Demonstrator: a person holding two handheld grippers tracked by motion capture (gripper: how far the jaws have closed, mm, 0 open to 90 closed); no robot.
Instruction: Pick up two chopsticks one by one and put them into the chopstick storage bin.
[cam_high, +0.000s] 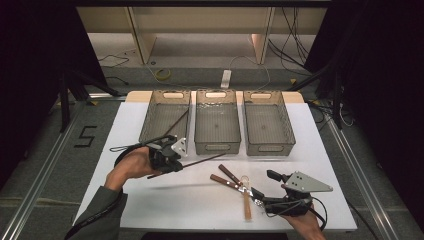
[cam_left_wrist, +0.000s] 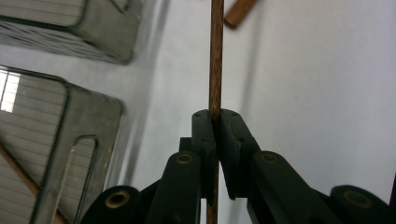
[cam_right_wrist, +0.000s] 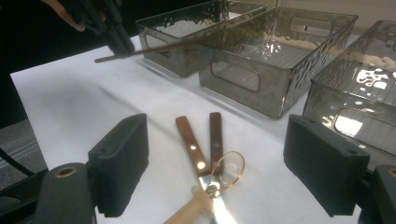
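Left gripper (cam_high: 175, 162) fingers (cam_left_wrist: 204, 140) clamp thin brown wooden stick (cam_left_wrist: 215, 60), held above white desk (cam_high: 165, 200). Right gripper (cam_right_wrist: 215, 163) fingers spread wide, nothing gripped.

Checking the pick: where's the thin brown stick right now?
In the high view, the stick is clamped in the left gripper, lifted off the white table, just in front of the left bin.

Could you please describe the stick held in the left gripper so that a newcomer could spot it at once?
Start at the row of three clear grey plastic bins on the white table. Just before the left bin, the left gripper pinches a thin dark brown wooden chopstick. Unlike the utensils lying flat nearby, it hangs above the table.
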